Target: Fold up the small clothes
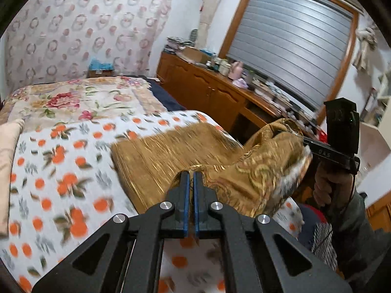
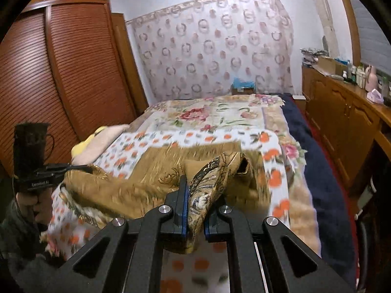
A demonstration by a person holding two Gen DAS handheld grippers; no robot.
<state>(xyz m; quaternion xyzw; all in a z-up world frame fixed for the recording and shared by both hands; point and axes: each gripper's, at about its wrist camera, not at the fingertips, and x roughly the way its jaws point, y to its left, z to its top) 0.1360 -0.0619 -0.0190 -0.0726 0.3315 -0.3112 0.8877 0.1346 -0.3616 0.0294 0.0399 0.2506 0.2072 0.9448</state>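
Both tongs grip one golden-brown brocade garment (image 1: pixel 156 156) over the near end of the bed. Left gripper (image 1: pixel 191 174) has its blue-padded jaws drawn almost together on a thin edge of the cloth. Right gripper (image 2: pixel 195 190) has its jaws held a little apart by a thick bunched fold of patterned brocade pinched between them.

The garment lies on an orange-print sheet (image 1: pixel 48 171), its long axis running left to right across the bed between the two tongs. Its far part lies flat; the near edge is lifted off the sheet at both grips. A fur-like trim shows at the raised right end, seen in the left view.

Writing on the right tool, seen from the left camera, reads "DAS"; the left tool, seen from the right camera, reads "Genrobot AI".

Left of the garment lie a pink pillow (image 2: pixel 102 141) and something yellow. Farther off is a floral blanket (image 2: pixel 215 114) with a navy cover (image 2: pixel 315 151) along its right side. A cluttered wooden sideboard (image 1: pixel 210 90) stands at right, a louvred wardrobe (image 2: pixel 61 73) at left, a patterned curtain (image 2: pixel 215 46) farthest.
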